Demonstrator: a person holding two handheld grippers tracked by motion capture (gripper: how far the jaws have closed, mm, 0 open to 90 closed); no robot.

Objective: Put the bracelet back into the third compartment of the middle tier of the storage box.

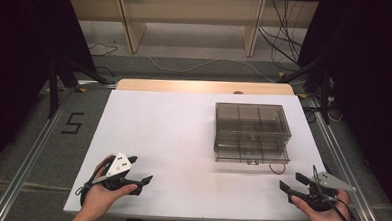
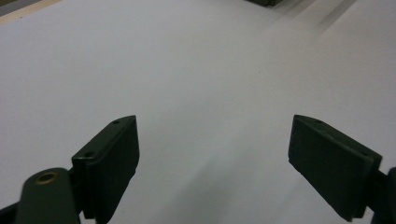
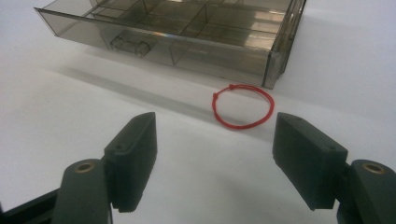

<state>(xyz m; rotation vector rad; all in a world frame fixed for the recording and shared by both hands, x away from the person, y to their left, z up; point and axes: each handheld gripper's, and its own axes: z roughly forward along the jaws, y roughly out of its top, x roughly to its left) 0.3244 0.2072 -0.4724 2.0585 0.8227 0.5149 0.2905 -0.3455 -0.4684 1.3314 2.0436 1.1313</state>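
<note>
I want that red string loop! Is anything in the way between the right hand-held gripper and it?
Nothing visible: only bare white table lies between the open right hand-held gripper and the red string loop.

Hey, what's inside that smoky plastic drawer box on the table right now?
The drawer box is see-through; its divided compartments look empty in the high view and the right gripper view. The smoky plastic could hide something small. The red string loop lies outside, on the table in front.
</note>
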